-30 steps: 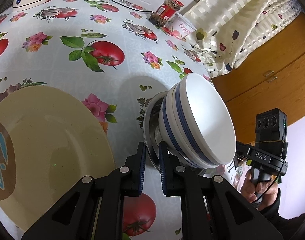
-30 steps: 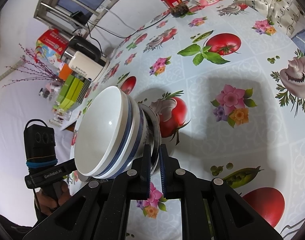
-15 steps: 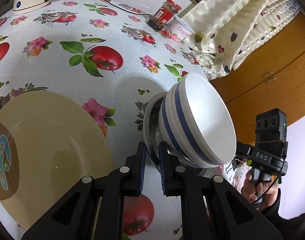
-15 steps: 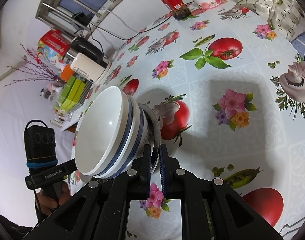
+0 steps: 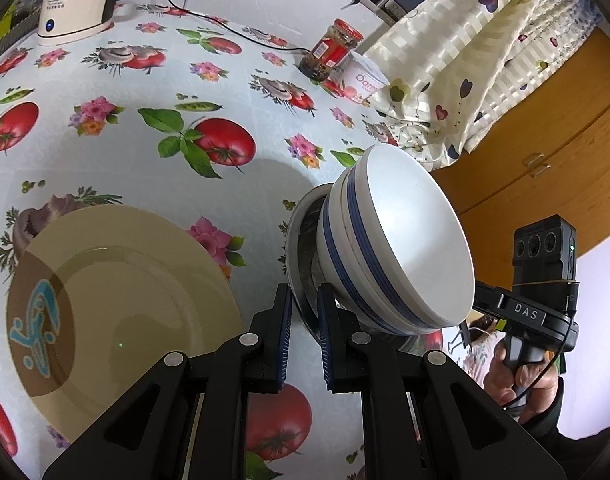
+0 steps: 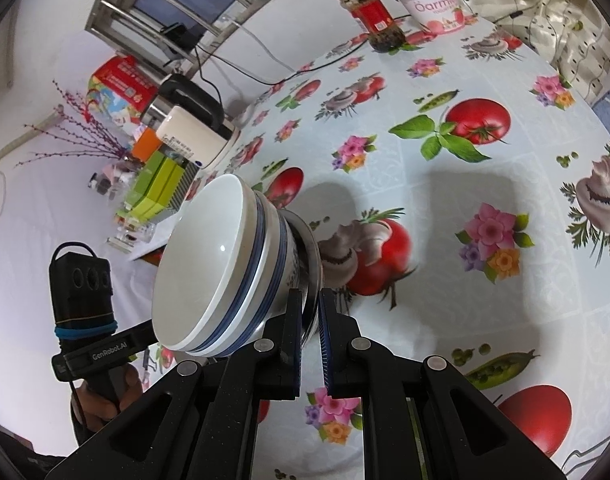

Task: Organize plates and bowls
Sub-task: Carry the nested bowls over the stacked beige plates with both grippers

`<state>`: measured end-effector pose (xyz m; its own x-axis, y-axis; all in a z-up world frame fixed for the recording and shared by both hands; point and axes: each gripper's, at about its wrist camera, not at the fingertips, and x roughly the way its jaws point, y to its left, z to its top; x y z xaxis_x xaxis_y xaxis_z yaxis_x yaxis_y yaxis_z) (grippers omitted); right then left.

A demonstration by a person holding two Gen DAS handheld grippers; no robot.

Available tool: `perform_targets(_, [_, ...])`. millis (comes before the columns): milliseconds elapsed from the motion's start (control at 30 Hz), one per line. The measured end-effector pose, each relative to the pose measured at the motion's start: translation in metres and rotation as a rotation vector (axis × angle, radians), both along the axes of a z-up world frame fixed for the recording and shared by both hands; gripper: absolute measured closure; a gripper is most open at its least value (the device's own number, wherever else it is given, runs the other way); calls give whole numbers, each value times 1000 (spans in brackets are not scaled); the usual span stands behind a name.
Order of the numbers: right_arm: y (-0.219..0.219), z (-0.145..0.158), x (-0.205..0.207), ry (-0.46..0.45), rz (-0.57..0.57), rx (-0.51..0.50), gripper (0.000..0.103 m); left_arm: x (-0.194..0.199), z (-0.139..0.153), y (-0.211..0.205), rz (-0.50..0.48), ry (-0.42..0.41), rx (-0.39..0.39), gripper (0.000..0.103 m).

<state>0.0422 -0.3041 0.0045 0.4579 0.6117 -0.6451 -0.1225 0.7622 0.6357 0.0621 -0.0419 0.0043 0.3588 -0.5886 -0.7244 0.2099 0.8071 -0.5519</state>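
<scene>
Pinching opposite rims of the metal plate (image 5: pixel 301 236), the left hand-held gripper (image 5: pixel 305 312) and right hand-held gripper (image 6: pixel 311 316) hold it above the tabletop (image 5: pixel 117 152), jaws narrow, so the stacked striped bowls (image 5: pixel 401 248) ride along; probably they go onto the cream plate (image 5: pixel 121 300) near the front edge.

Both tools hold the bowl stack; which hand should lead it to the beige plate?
Left, probably. The beige plate lies on the table right beside the left tool. The right tool pinches the same steel dish under the bowls, but its view shows no beige plate.
</scene>
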Motion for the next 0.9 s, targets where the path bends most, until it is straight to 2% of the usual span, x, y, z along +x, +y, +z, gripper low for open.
perform_targets(900, [47,9,19,-16,95,2,94,-11,12,44,108,-26,21,91])
